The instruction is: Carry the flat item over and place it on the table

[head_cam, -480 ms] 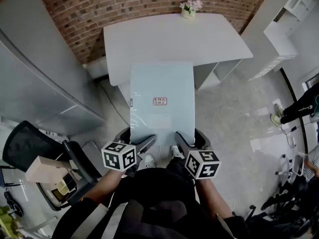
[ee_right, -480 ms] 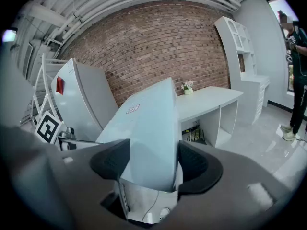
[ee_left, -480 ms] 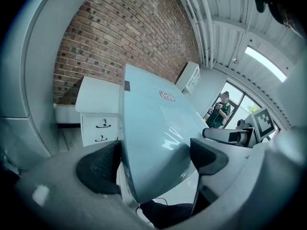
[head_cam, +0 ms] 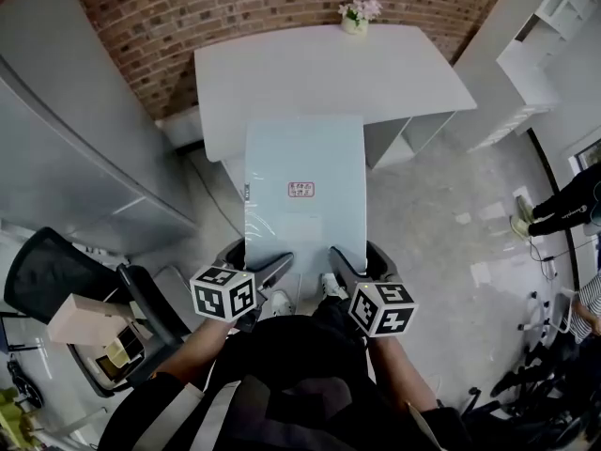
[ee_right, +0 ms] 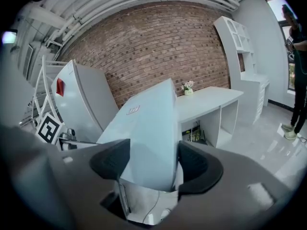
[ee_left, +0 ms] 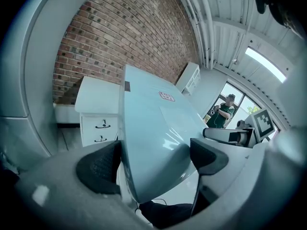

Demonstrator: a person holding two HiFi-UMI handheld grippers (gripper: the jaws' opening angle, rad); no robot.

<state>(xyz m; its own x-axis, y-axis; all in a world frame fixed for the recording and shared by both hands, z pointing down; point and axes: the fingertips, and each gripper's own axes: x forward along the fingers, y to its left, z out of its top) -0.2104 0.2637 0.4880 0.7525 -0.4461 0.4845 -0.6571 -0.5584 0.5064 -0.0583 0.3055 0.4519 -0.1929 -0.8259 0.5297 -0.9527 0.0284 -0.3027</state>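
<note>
I hold the flat panel (head_cam: 304,181) at frame centre | left gripper (head_cam: 264,257) clamps its near edge | right gripper (head_cam: 354,256) likewise | table (head_cam: 282,73) above

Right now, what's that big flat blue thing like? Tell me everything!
It is a flat pale blue board, smooth and slightly shiny, a long rectangle. A small label with red print sits near its middle, a tiny dark tag on its left edge. It is up in the air, far end towards the white table. The left gripper and right gripper clamp its near end, one at each corner.
</note>
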